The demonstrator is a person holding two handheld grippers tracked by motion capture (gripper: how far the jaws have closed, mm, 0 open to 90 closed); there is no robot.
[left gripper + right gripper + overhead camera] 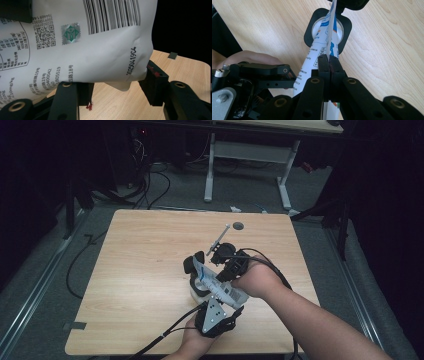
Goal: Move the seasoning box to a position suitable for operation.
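Left gripper (112,96) clamps the white pouch (82,47) body — right gripper (329,65) jaws pinch its flat sealed edge.

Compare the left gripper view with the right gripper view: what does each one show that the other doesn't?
Left gripper view: the packet's printed face up close, with its barcode, square code and green seal, and a small grey patch near the table's far edge.
Right gripper view: the right gripper with its fingers shut on the packet's thin edge, a black holder with a white cup at the packet's far end, and the left gripper alongside.
Both: the white packet and the wooden table.
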